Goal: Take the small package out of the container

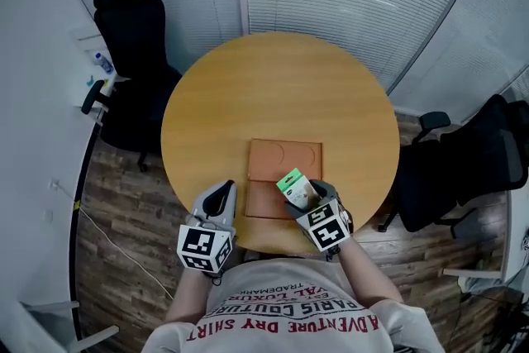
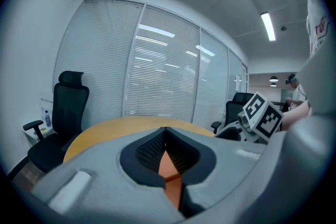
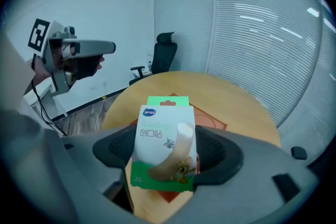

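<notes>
A small green-and-white package of plasters (image 1: pixel 293 185) stands upright between the jaws of my right gripper (image 1: pixel 302 194), which is shut on it just above the near half of the flat orange-brown container (image 1: pixel 273 163). In the right gripper view the package (image 3: pixel 164 144) fills the gap between the pads, with the container (image 3: pixel 212 121) behind and below it. My left gripper (image 1: pixel 220 197) rests at the table's near edge, left of the container, jaws shut and empty. In the left gripper view the container (image 2: pixel 169 166) shows through the slit below the closed jaws (image 2: pixel 166 136).
The round wooden table (image 1: pixel 281 87) carries only the container. A black office chair (image 1: pixel 136 37) stands at the far left and another (image 1: pixel 471 169) at the right. Window blinds run along the back. The person's torso is at the near edge.
</notes>
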Demonstrator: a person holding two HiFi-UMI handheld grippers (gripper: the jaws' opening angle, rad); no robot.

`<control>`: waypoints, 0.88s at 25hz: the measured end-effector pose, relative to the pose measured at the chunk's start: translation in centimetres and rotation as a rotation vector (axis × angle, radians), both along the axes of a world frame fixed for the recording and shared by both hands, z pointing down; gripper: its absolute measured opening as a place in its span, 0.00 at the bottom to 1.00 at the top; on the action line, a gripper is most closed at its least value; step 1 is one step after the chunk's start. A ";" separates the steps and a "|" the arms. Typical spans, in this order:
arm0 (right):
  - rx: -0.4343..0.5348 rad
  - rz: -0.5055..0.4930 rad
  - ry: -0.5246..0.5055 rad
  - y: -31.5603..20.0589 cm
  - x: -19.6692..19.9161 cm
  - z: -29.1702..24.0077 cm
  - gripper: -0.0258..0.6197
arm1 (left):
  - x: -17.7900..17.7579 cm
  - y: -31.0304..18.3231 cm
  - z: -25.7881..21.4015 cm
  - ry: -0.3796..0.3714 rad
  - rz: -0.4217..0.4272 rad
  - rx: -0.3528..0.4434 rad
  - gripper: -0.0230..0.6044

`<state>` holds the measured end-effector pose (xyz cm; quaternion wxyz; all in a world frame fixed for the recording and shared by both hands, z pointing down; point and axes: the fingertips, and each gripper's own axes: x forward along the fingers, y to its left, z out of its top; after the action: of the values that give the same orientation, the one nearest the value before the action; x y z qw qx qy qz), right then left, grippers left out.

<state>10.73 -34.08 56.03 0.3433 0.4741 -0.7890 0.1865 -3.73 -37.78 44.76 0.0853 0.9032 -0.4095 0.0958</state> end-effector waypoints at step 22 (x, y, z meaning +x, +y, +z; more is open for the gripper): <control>0.532 0.342 -0.170 -0.7 8.7 -12.8 0.59 | 6.5 -1.2 -2.7 0.014 0.137 0.058 0.05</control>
<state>19.41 -34.75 43.20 0.1041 0.6555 -0.7449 0.0674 2.80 -39.02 42.08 0.0553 0.9318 -0.3489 0.0833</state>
